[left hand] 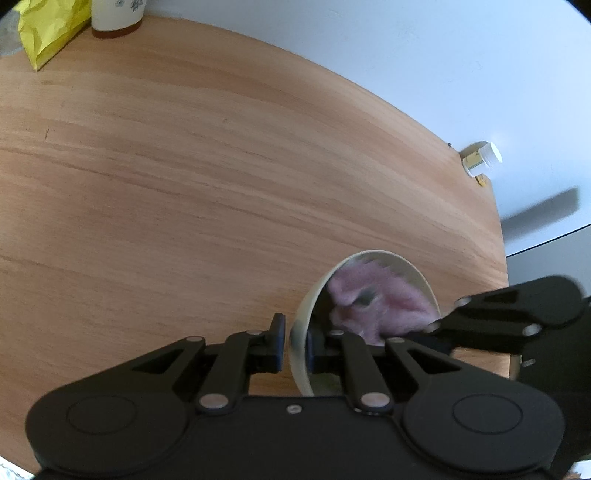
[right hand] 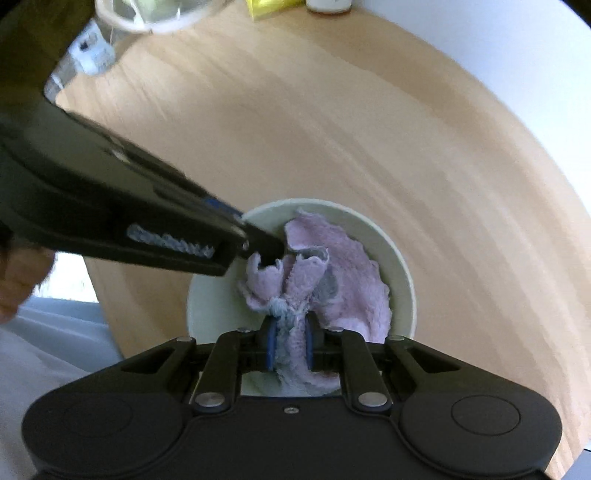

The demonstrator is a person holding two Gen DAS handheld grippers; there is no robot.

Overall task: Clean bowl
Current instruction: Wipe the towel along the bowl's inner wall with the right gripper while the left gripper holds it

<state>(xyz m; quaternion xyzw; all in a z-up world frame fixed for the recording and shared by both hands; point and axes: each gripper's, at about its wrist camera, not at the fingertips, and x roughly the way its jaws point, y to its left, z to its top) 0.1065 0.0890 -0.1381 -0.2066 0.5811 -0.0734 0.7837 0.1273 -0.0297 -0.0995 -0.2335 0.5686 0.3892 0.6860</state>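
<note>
A pale cream bowl (left hand: 301, 332) is tilted on its side above the wooden table, its wall pinched in my left gripper (left hand: 295, 345), one finger outside and one inside. In the right wrist view the bowl (right hand: 400, 269) faces me with a pink cloth (right hand: 347, 280) pressed inside it. My right gripper (right hand: 290, 345) is shut on the cloth's bunched end. The cloth (left hand: 384, 299) and the right gripper's black body (left hand: 509, 314) also show in the left wrist view. The left gripper (right hand: 258, 242) enters the right view from the left onto the rim.
The wooden table (left hand: 184, 184) spreads out ahead. A yellow bag (left hand: 48, 26) and a white cup (left hand: 116, 16) stand at its far left corner. A small white bottle (left hand: 480, 158) sits at the far right edge. A clear container (right hand: 159, 13) stands at the back.
</note>
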